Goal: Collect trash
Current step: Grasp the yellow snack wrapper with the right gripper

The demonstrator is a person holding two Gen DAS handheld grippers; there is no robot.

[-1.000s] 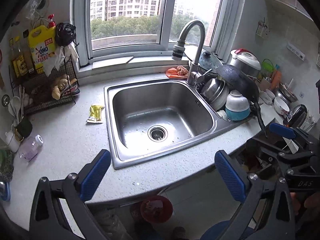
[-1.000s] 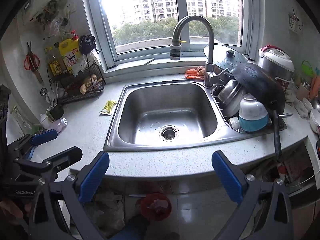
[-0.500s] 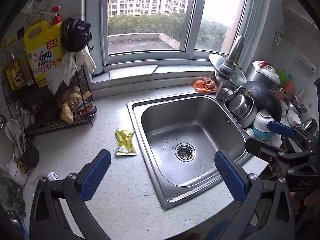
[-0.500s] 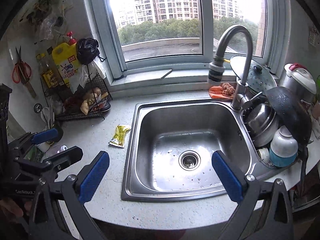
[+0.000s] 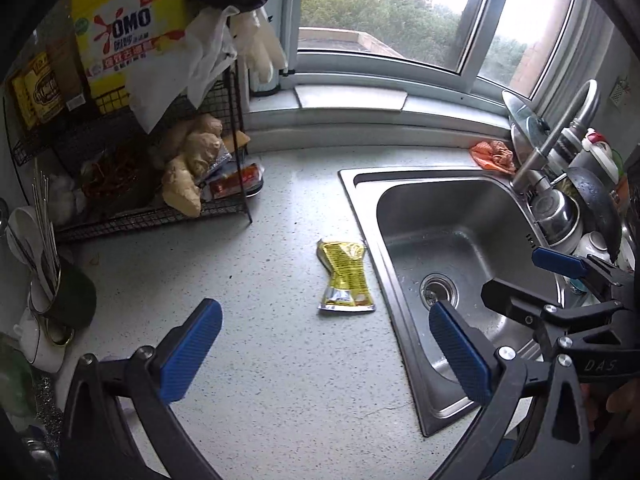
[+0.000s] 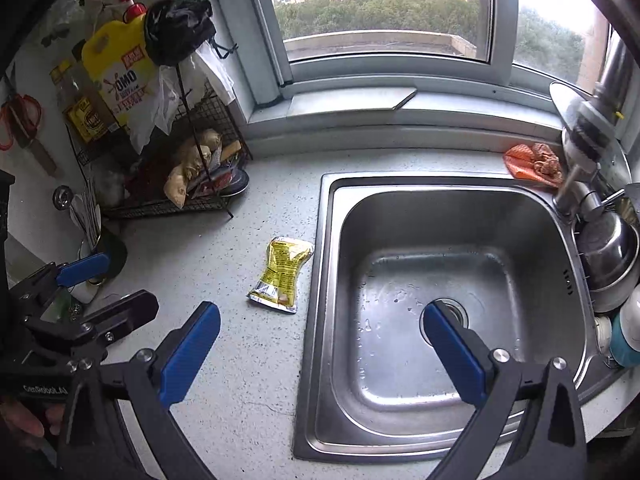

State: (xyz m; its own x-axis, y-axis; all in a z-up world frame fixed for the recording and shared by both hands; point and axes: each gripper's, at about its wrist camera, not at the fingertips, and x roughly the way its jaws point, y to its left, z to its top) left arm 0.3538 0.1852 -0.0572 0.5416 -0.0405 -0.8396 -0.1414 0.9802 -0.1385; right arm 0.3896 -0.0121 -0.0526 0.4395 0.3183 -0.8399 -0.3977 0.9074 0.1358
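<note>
Both grippers spread wide & empty: left gripper [image 5: 324, 350] lined up w/ yellow wrapper [image 5: 345, 276] on counter [image 5: 280, 380] (likely pickup target), right gripper [image 6: 320, 350] over sink [image 6: 400, 424] edge.

Big yellow detergent jug [image 5: 120, 28] on wire rack [image 5: 168, 216]: "OMO" in red and blue, clear in both wrist views; Chinese lines under it too small to read. Right gripper [image 5: 560, 280], seen from left wrist: "DAS" on black body. Left gripper [image 6: 104, 280], seen from right wrist: "GenRobot.AI", partly cut off. Yellow sachet [image 5: 346, 276] on counter: dense print, unreadable.
</note>
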